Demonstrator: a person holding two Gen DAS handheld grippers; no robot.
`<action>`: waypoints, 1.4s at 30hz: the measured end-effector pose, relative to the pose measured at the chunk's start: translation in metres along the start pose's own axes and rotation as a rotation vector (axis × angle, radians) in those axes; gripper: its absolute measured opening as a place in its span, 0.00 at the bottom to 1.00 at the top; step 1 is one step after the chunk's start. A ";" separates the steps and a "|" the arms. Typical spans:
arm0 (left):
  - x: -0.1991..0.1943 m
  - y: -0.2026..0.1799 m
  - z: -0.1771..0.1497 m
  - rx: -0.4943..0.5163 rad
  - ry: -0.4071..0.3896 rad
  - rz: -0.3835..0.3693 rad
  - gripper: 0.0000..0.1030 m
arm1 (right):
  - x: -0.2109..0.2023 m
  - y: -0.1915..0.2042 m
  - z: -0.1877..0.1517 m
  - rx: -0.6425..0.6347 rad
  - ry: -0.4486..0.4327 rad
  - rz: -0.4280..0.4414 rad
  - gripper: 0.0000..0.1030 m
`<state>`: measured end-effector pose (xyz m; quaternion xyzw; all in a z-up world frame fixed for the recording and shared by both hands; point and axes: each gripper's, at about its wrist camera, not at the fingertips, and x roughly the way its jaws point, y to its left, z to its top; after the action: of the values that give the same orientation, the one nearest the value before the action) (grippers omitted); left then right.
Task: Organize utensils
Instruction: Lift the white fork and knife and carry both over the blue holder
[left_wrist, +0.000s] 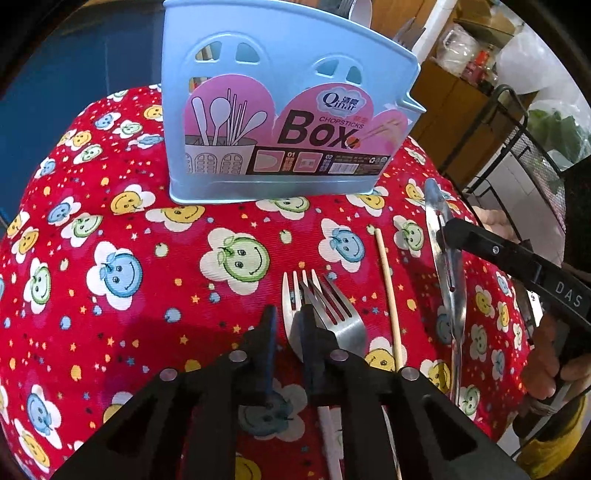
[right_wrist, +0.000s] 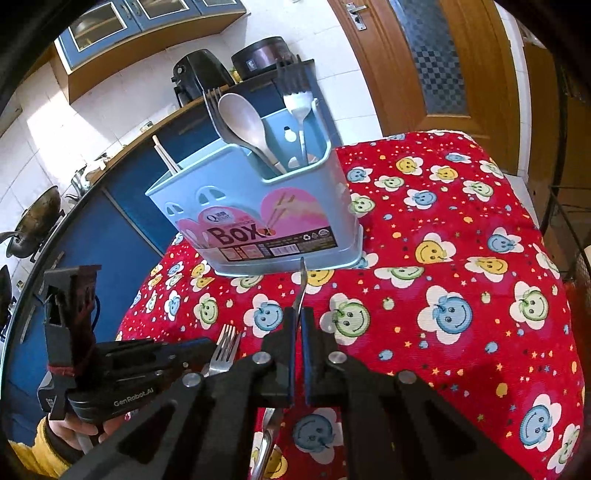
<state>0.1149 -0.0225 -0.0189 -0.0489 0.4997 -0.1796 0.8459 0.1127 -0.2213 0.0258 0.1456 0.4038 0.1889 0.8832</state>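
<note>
A light blue utensil box (left_wrist: 288, 110) stands on the red smiley tablecloth (left_wrist: 147, 229); it also shows in the right wrist view (right_wrist: 258, 206) holding a spoon (right_wrist: 243, 122), forks (right_wrist: 299, 107) and a chopstick (right_wrist: 166, 155). My left gripper (left_wrist: 291, 325) is open over two overlapping forks (left_wrist: 325, 310) lying on the cloth. A single chopstick (left_wrist: 388, 295) lies to their right. My right gripper (right_wrist: 297, 325) is shut on a metal knife (left_wrist: 443, 266), seen edge-on in its own view (right_wrist: 301, 284).
A black wire rack (left_wrist: 517, 155) stands right of the table. A kitchen counter with a wok (right_wrist: 37, 218) and appliances (right_wrist: 195, 77) lies behind the box. A wooden door (right_wrist: 424, 62) is at the back right.
</note>
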 end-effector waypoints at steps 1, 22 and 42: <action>0.000 0.000 0.001 -0.004 0.002 -0.002 0.17 | -0.001 0.000 0.000 0.000 -0.001 0.001 0.04; 0.004 -0.020 0.002 0.028 -0.064 -0.029 0.25 | -0.004 0.000 -0.001 -0.004 -0.007 0.013 0.04; -0.092 -0.025 -0.003 0.051 -0.363 -0.120 0.25 | -0.045 0.032 0.013 -0.099 -0.175 0.021 0.03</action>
<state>0.0654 -0.0129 0.0624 -0.0886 0.3302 -0.2305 0.9111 0.0887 -0.2151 0.0770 0.1221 0.3140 0.2046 0.9191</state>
